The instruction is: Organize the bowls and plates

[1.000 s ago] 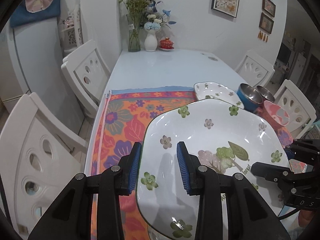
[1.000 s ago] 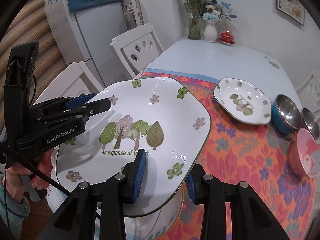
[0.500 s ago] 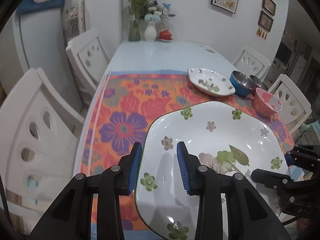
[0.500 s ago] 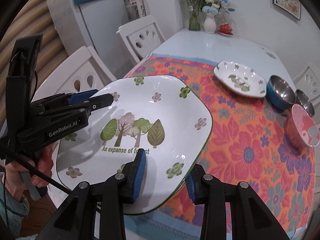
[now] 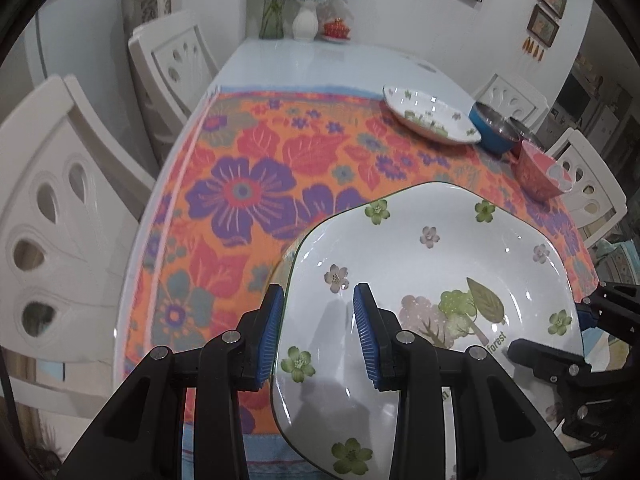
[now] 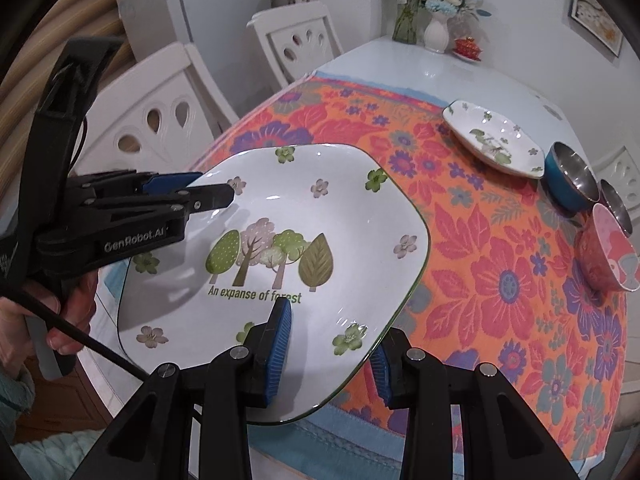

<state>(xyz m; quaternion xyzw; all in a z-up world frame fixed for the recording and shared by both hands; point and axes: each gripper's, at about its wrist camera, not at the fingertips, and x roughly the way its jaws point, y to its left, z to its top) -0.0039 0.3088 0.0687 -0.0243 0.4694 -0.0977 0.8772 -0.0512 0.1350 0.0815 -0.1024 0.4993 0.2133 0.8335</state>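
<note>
You hold the large plate (image 6: 280,216) with both grippers, one at each side of it. It is white, with small flowers, a group of trees and the words "An expanse of forest". In the right wrist view the right gripper (image 6: 330,346) pinches the rim at 6 o'clock: one blue pad lies on the upper face, the other pad is under the rim. The left gripper (image 6: 192,190) comes in from 9 o'clock and also pinches the rim, and a hand (image 6: 60,312) grips its handle at 8 o'clock. In the left wrist view the left gripper (image 5: 318,334) has the plate edge between its two pads, and the plate (image 5: 432,280) fills the lower right part of the picture. The right gripper (image 5: 560,340) shows at 4 o'clock there, at the opposite rim.

The plate hangs over the near edge of the table (image 6: 400,60), above the orange flowered tablecloth (image 6: 500,248). Whether it touches the cloth, I cannot tell.

At 2 o'clock in the right wrist view a small plate (image 6: 492,140) with the same pattern lies on the cloth. Just beside it, at 3 o'clock, stand a blue bowl (image 6: 568,184), a second metal bowl (image 6: 616,208) and a pink bowl (image 6: 608,256), close together. At 12 o'clock, at the far end of the table, a white vase (image 6: 436,32) with flowers stands beside a small red dish (image 6: 466,46). White chairs (image 6: 160,116) stand along the side of the table at 10 o'clock.
</note>
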